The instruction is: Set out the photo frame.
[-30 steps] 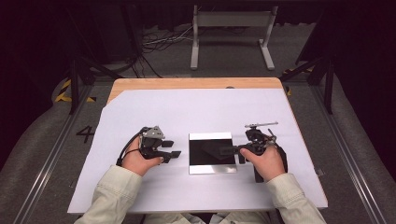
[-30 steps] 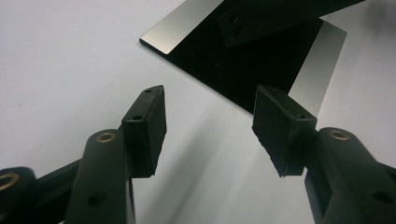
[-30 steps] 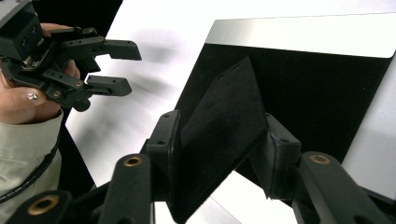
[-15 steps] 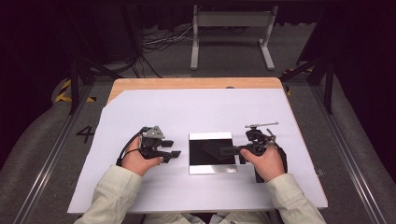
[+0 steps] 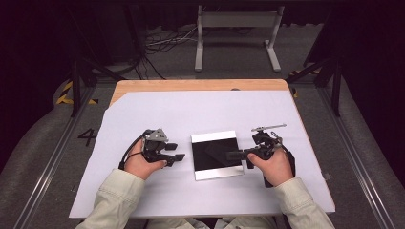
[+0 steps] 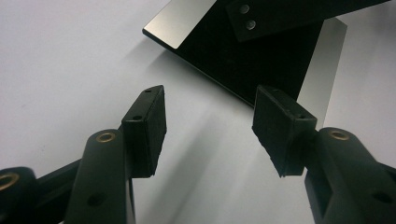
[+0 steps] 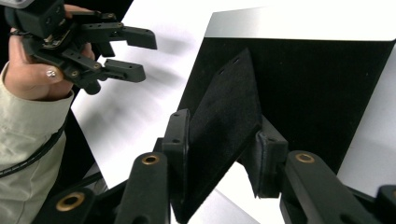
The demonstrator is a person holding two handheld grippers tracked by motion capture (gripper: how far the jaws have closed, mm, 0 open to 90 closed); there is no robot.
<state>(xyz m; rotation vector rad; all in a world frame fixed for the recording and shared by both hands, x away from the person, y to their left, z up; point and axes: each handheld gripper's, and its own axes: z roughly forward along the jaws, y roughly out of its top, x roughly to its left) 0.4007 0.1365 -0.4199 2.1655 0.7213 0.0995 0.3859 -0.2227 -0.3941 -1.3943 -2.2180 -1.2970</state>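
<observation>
High view: black square panel (image 5: 215, 153) with silver edges flat on white sheet (image 5: 200, 114), between hands. Right gripper (image 5: 237, 154) over panel's right edge, jaws just closing, dark flap (image 7: 224, 126) between them; contact unclear. Left gripper (image 5: 175, 151) just beside panel, jaws apart, empty.

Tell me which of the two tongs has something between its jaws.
The right tongs: their jaws have just been closing around a black flap over the black square panel. The left tongs stand open over bare white paper.
</observation>
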